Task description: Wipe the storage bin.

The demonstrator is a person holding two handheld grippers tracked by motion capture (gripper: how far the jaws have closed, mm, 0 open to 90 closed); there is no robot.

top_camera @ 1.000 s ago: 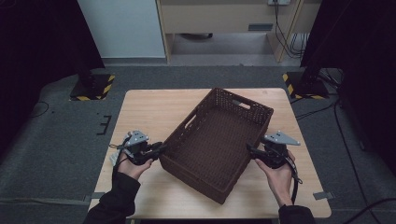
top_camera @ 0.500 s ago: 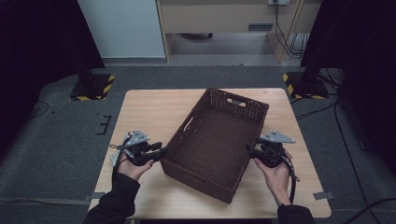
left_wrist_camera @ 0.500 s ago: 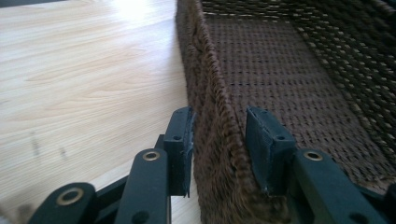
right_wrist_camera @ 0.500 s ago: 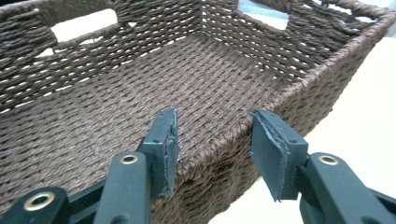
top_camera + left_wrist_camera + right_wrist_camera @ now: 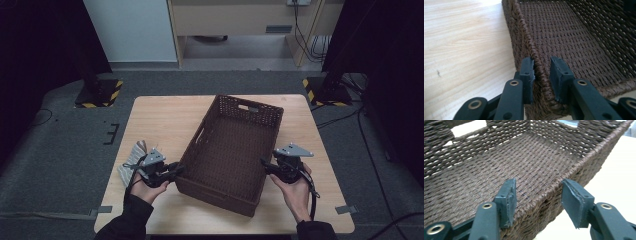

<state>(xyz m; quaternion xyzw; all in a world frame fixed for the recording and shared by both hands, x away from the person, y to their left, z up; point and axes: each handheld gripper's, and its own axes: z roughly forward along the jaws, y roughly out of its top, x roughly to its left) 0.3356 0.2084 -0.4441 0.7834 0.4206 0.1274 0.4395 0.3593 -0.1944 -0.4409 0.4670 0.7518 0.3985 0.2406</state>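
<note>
— What surrounds the pale wooden worktop [image 5: 165, 120]?

— Grey carpeted floor [image 5: 60, 165], black stands on yellow-and-black striped bases [image 5: 97, 94], a light blue-white wall panel [image 5: 130, 30], a beige cabinet [image 5: 235, 17] with dangling black cables [image 5: 312, 45]. Dim edges.

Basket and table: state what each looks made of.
Basket: dark brown woven fibre, perhaps wicker or paper cord, matte; twisted strands and a braided rim show. Table: pale wood or wood-look laminate, smooth; grain lines show in the left gripper view.
</note>
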